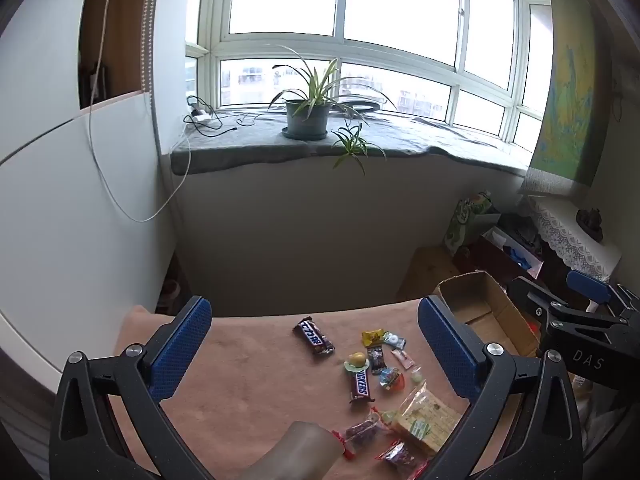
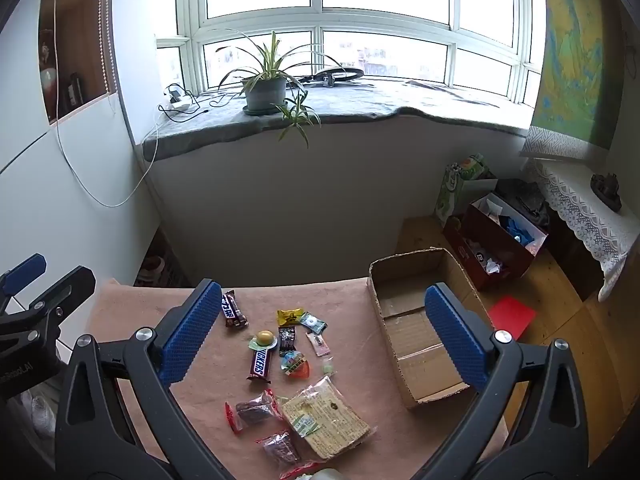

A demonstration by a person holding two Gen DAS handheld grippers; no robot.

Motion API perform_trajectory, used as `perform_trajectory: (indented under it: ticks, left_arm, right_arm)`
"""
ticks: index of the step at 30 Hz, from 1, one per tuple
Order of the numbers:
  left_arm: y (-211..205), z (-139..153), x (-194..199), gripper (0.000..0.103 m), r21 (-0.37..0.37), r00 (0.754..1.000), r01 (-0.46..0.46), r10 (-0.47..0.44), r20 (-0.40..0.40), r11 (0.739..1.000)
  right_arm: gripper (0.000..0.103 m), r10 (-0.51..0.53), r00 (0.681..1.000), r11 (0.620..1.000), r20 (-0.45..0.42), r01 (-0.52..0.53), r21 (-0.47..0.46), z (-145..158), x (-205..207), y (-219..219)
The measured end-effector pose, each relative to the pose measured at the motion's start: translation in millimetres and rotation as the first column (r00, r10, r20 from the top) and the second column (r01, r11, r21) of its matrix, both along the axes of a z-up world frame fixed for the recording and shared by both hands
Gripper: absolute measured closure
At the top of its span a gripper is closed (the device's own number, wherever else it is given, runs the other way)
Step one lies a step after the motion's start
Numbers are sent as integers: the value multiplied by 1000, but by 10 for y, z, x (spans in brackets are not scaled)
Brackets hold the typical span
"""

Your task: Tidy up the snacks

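Several snacks lie on a table with a pink cloth (image 2: 192,412): two Snickers bars (image 2: 261,363) (image 2: 231,307), a wrapped flat cake (image 2: 325,420), dark wrapped pieces (image 2: 256,410), and small candies (image 2: 298,364). An open, empty cardboard box (image 2: 416,320) stands at the table's right edge. My left gripper (image 1: 316,352) is open and empty above the snacks (image 1: 362,384). My right gripper (image 2: 320,336) is open and empty above the snacks, its right finger (image 2: 456,340) over the box. The box also shows in the left wrist view (image 1: 480,308).
A windowsill with a potted plant (image 2: 265,92) and cables runs behind the table. To the right, on the wooden floor, stand a red box of clutter (image 2: 492,240), a green bag (image 2: 456,188) and a lace-covered stand (image 2: 580,208). A white wall is on the left.
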State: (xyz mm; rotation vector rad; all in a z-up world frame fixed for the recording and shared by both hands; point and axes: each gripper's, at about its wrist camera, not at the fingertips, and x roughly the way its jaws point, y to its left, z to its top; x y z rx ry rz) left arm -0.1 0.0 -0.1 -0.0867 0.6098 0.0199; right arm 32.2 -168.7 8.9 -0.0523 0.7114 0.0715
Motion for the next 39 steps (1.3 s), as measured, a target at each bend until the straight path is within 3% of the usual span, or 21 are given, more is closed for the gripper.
perform_trajectory:
  ticks: [7,9,39]
  left_arm:
    - [87,-45,-39,1,-54,1000,14,-15,-16,998]
    - [108,-62,46,1,-56,999,0,-2,-43,998]
    - [142,-33,30,1,-61,999,-27,25,-29,998]
  right_arm:
    - [0,6,1000,1000,15,-6,11,-14,-39,6]
    - [0,7,1000,1000,16,-7,10,-24,-43,11]
    - [0,22,1000,1000,8,-22,8,-42,40,112]
